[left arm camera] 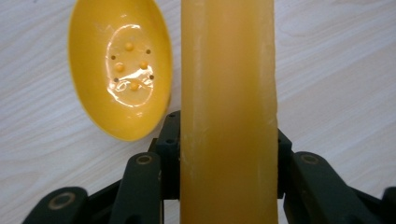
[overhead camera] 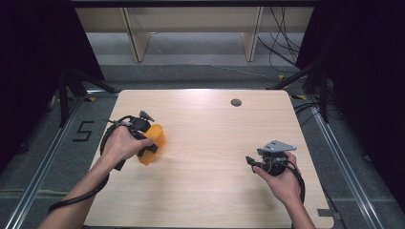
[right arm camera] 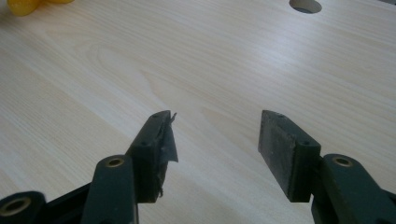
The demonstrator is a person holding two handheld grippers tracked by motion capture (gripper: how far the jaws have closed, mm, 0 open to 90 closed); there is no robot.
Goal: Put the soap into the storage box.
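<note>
1. High view: left gripper (overhead camera: pixel 149 138) sits at the table's (overhead camera: pixel 210 191) left side, clamped on an orange-yellow piece (overhead camera: pixel 154 143). Right gripper (overhead camera: pixel 260 160) is well apart at the right, over bare wood. My read: left does the holding, right is parked clear until needed.
2. Left gripper view: jaws closed on both sides of a tall yellow slab (left arm camera: pixel 228 116) that runs straight up between them, so the grip looks square and centred. This seems to be the same orange-yellow piece, seen edge-on.
3. Same view: a yellow oval dish (left arm camera: pixel 120 65) with small bumps and holes in its floor lies just beside the slab, on the table. Looks like a soap dish. Can't tell whether they touch.
4. Right gripper view: jaws spread wide, nothing between them. One pad looks frayed at its tip.
5. High view gives spacing of both hands but merges slab and dish into one blob; the left gripper view separates them.
</note>
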